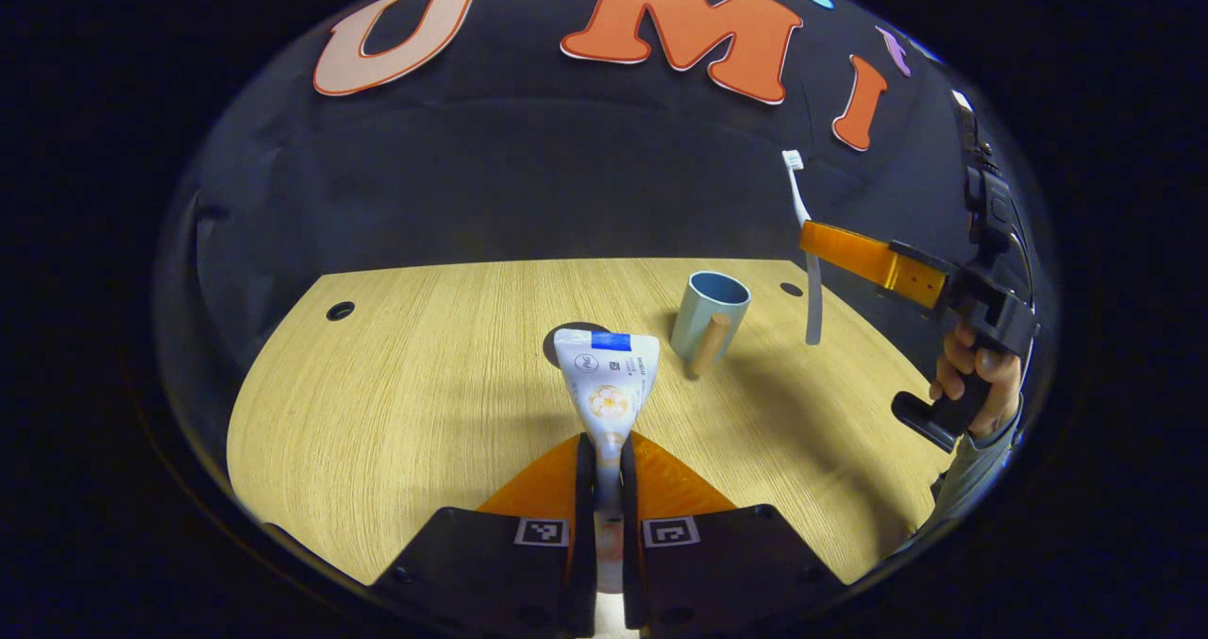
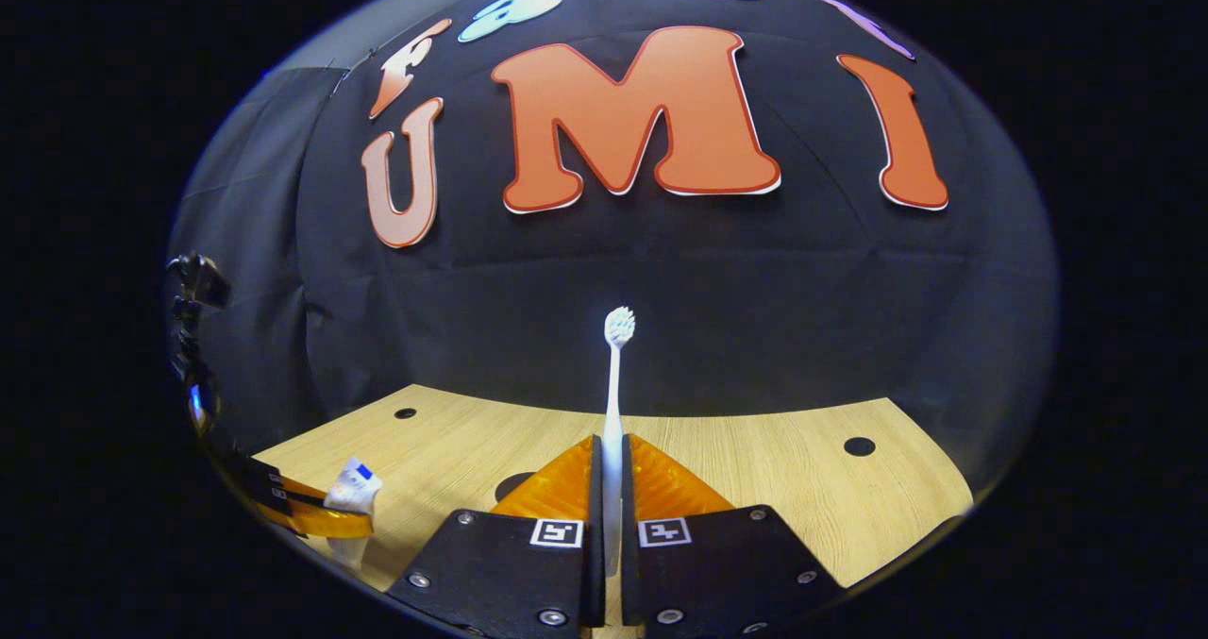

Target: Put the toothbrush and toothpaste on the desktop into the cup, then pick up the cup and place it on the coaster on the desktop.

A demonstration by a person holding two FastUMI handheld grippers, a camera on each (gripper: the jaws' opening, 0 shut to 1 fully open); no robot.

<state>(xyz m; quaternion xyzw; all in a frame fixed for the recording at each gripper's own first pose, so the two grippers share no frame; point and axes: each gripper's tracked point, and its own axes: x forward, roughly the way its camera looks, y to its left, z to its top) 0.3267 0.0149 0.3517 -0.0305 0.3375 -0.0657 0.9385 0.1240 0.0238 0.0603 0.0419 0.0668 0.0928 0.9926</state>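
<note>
In the left gripper view my left gripper (image 1: 604,455) is shut on a white toothpaste tube (image 1: 607,382), held above the wooden desktop (image 1: 406,403) with its flat blue-marked end pointing away. Behind the tube lies a dark round coaster (image 1: 566,335), partly hidden. A light blue cup (image 1: 710,316) with a wooden handle stands just right of it. Farther right, the right gripper (image 1: 813,243) grips a white toothbrush (image 1: 804,233) upright, head up, held by a hand (image 1: 977,375). In the right gripper view my right gripper (image 2: 611,464) is shut on the toothbrush (image 2: 615,384); the left gripper (image 2: 326,516) with the tube (image 2: 351,502) shows at lower left.
The wooden desktop has small dark holes near its far corners (image 1: 340,311) (image 2: 859,446). The black cloth wall stands right behind its far edge. Bare wood spreads left of the cup and in front of it.
</note>
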